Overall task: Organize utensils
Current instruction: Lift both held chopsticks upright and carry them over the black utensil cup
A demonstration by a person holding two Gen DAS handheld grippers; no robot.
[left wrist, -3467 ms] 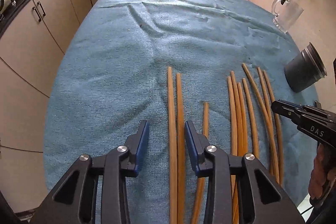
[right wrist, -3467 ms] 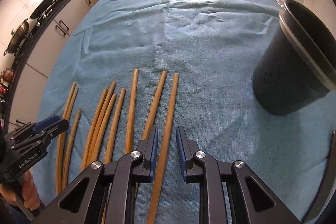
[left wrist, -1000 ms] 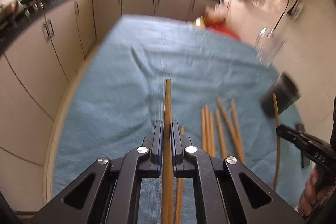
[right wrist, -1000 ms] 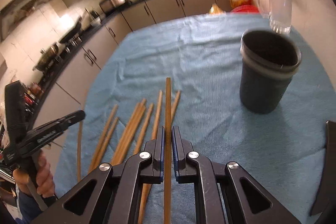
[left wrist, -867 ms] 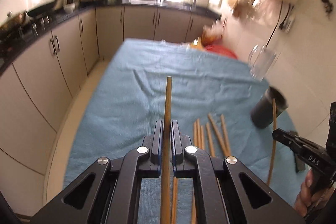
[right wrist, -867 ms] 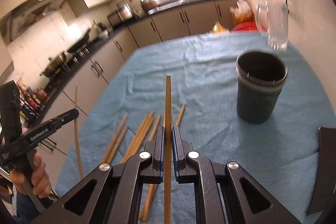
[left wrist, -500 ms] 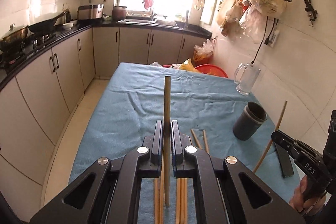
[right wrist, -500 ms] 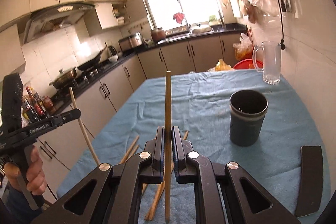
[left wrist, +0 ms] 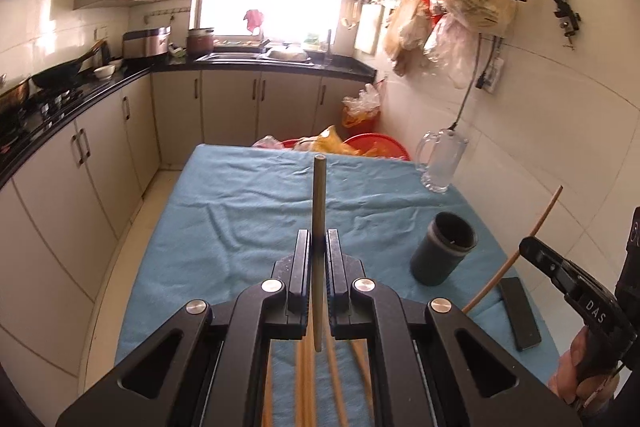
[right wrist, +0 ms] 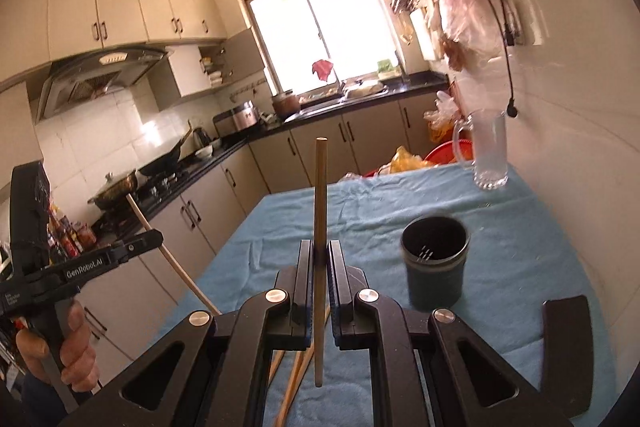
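Observation:
My left gripper (left wrist: 318,245) is shut on one wooden chopstick (left wrist: 319,195) and holds it upright, well above the blue-towelled table (left wrist: 224,223). My right gripper (right wrist: 319,254) is shut on another chopstick (right wrist: 320,195), also upright and raised. The dark cylindrical holder (left wrist: 443,253) stands open on the right of the table and also shows in the right wrist view (right wrist: 435,261). Several more chopsticks (left wrist: 334,383) lie on the towel below the grippers, partly hidden by them. The right gripper also shows at the right edge of the left wrist view (left wrist: 524,246), and the left gripper at the left of the right wrist view (right wrist: 158,237).
A glass mug (left wrist: 440,165) stands at the table's far right corner. A flat black object (left wrist: 520,313) lies on the towel right of the holder. Red basins (left wrist: 376,145) and bags sit beyond the table's far end. Kitchen cabinets (left wrist: 80,163) run along the left.
Both grippers shut on one chopstick each and rose off the table. The views tilted up from the towel to the kitchen, and the chopsticks now stand upright.

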